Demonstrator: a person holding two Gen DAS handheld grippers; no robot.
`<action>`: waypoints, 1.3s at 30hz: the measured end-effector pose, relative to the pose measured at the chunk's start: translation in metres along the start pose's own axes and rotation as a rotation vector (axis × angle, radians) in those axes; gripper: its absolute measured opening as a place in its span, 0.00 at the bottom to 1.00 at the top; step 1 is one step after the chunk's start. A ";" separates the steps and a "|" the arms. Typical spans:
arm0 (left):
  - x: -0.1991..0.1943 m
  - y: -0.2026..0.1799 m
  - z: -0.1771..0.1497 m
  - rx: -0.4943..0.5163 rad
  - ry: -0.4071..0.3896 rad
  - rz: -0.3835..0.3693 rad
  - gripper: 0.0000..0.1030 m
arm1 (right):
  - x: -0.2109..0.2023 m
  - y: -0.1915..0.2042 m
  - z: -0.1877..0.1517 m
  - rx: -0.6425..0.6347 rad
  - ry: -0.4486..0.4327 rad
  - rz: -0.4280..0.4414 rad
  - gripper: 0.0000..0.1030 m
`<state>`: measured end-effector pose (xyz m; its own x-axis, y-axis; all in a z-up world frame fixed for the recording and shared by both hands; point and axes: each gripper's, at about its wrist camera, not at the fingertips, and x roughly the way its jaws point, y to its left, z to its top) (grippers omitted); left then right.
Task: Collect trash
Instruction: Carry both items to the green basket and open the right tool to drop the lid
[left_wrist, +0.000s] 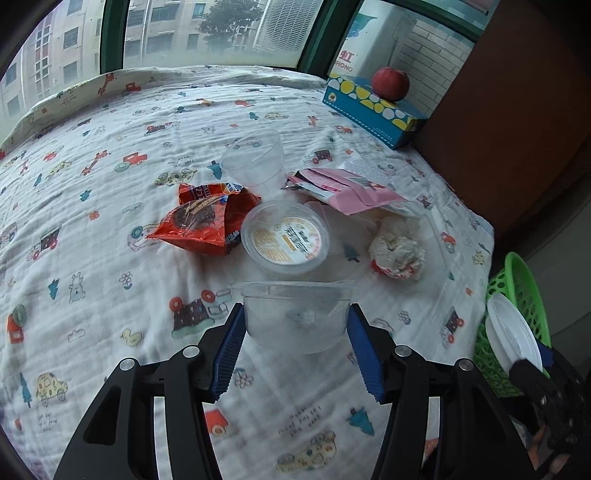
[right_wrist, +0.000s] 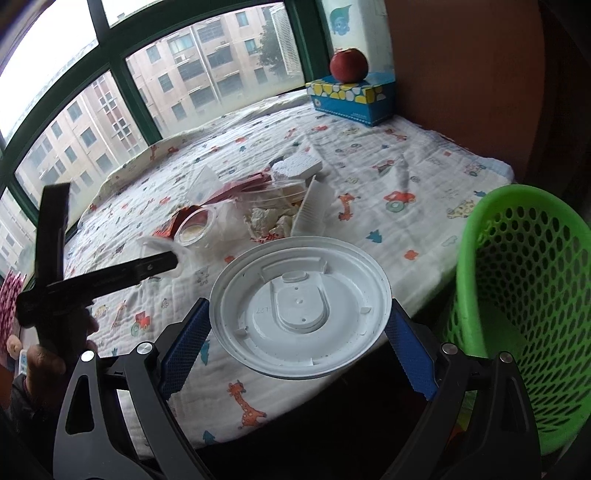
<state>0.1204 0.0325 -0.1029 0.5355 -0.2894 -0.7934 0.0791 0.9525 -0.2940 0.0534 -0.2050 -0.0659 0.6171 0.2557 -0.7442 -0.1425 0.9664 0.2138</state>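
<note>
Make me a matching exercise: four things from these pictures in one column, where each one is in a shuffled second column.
1. apple
2. white lid
3. clear cup
4. orange wrapper

A. between the left gripper's fingers
B. lying on the blanket
C. on the tissue box
D. in the right gripper, beside the green basket

Pairs: 1-C, 2-D, 3-A, 4-B
</note>
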 end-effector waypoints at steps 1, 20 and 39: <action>-0.004 -0.003 -0.001 0.008 -0.005 -0.005 0.52 | -0.003 -0.004 0.000 0.008 -0.007 -0.005 0.88; -0.035 -0.088 0.006 0.156 -0.059 -0.105 0.52 | -0.049 -0.083 -0.008 0.147 -0.093 -0.153 0.88; -0.010 -0.205 0.013 0.350 0.003 -0.219 0.52 | -0.070 -0.175 -0.033 0.275 -0.061 -0.287 0.90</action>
<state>0.1094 -0.1582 -0.0280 0.4720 -0.4885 -0.7339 0.4726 0.8429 -0.2572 0.0098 -0.3914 -0.0726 0.6479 -0.0342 -0.7609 0.2499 0.9532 0.1699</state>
